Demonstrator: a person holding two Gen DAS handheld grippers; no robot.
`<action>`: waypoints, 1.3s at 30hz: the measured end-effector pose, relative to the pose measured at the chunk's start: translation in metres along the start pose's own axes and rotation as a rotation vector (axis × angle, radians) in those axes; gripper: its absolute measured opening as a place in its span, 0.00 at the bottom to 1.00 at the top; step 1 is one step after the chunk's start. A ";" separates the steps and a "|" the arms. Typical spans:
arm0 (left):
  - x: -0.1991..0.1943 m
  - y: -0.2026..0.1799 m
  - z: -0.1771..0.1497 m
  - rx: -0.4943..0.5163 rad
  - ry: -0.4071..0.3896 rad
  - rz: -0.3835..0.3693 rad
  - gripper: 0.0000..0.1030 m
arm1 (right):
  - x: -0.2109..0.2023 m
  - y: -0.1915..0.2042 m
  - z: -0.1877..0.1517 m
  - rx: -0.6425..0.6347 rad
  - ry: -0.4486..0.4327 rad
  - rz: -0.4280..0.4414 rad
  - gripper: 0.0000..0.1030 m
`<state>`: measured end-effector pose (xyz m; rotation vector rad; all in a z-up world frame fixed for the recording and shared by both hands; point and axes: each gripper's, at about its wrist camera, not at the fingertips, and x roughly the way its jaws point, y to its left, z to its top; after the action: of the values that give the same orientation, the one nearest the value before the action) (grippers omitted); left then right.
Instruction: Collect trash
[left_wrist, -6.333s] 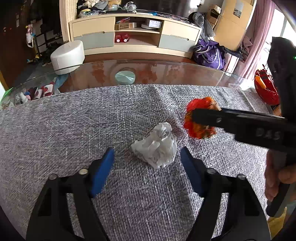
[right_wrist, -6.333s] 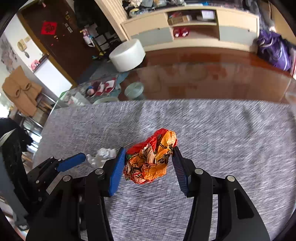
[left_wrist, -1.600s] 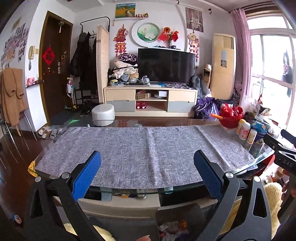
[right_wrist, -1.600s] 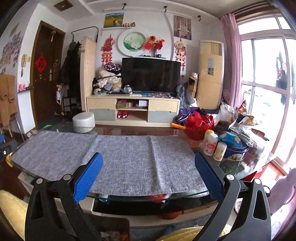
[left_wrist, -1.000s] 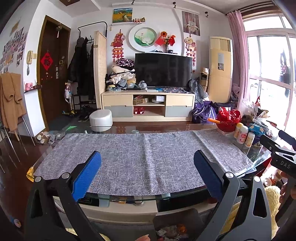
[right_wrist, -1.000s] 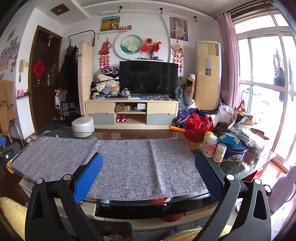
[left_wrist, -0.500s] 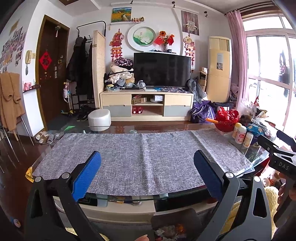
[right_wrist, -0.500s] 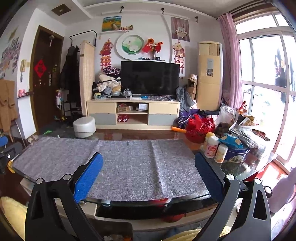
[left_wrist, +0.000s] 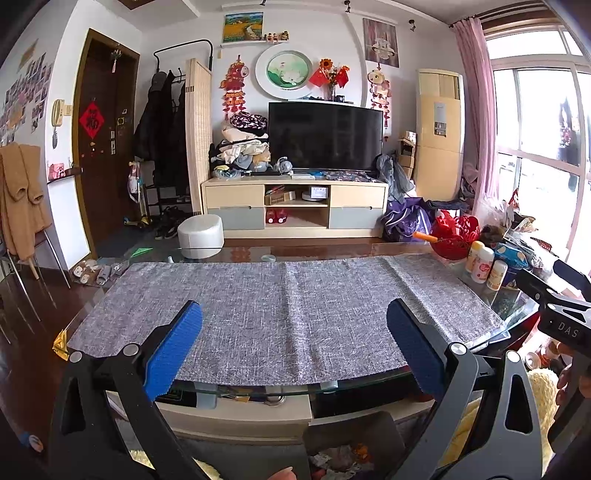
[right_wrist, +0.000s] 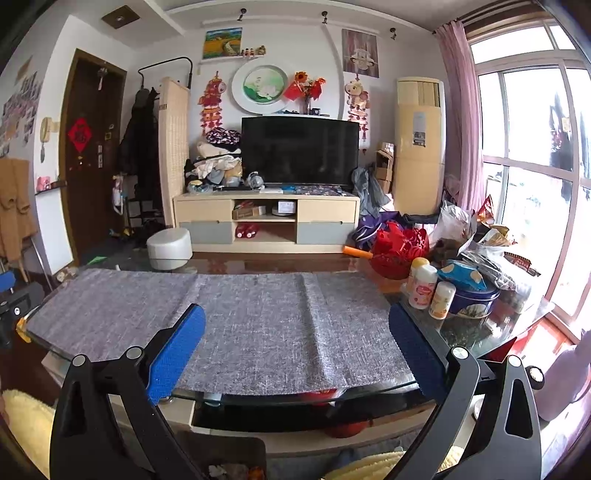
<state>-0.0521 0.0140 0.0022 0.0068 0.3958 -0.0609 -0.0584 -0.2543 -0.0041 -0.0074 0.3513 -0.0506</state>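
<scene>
My left gripper (left_wrist: 295, 350) is open, its blue pads wide apart with nothing between them, held back from the glass table's near edge. My right gripper (right_wrist: 297, 350) is likewise open and holds nothing. A dark bin (left_wrist: 351, 432) stands on the floor below the table edge, with crumpled white and orange trash (left_wrist: 343, 456) inside. The same bin (right_wrist: 236, 454) shows at the bottom of the right wrist view, with scraps (right_wrist: 229, 470) in it. The grey cloth (left_wrist: 288, 310) on the table carries no trash. My right gripper's black body (left_wrist: 557, 314) shows at the right edge of the left wrist view.
At the table's right end stand a red basket (right_wrist: 399, 251), small bottles (right_wrist: 424, 284), a blue tin (right_wrist: 472, 299) and bags. Beyond the table are a white stool (left_wrist: 200, 236) and a TV cabinet (left_wrist: 295, 206). Yellow fluffy fabric (right_wrist: 369, 465) lies beside the bin.
Six seconds ago each gripper was at a crumpled piece on the cloth; now both are open, pulled back, and the trash lies in the bin. Over the last second the views barely shift.
</scene>
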 end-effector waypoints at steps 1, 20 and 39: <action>0.000 0.000 0.000 0.000 -0.001 0.000 0.92 | 0.000 0.000 0.000 0.000 -0.001 0.000 0.97; -0.001 -0.003 0.000 -0.004 0.003 0.009 0.92 | -0.001 0.000 -0.002 0.008 0.010 0.004 0.97; -0.002 -0.004 -0.003 -0.009 0.005 0.007 0.92 | -0.002 0.000 -0.001 0.026 0.007 0.000 0.97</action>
<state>-0.0548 0.0105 0.0002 -0.0011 0.4009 -0.0526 -0.0605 -0.2540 -0.0042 0.0185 0.3575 -0.0552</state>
